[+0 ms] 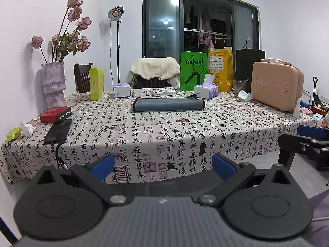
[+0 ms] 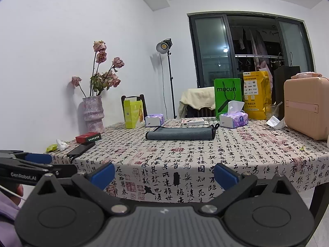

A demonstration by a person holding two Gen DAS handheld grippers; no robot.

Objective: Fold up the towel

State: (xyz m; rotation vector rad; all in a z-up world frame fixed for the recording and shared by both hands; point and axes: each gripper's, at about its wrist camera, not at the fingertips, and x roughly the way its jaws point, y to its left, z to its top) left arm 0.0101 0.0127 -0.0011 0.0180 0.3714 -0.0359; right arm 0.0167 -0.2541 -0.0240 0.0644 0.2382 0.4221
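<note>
Grey towel point(image 1: 168, 104) lies folded far across table point(image 1: 185, 127), well apart from left gripper point(image 1: 163, 165) & right gripper point(image 2: 164, 175), both wide open, holding nothing.

The towel point(image 1: 168, 104) was gray with a thin black edge all around. It was already folded into a long, flat bar and lay across the counter point(image 1: 185, 131), its long side running left to right. It sat toward the far side, about in the middle. A small black loop stuck out at its far right corner. The fold looked neat, with soft rounded ends. In the right wrist view the towel point(image 2: 180, 133) looked the same, flat and still.
</note>
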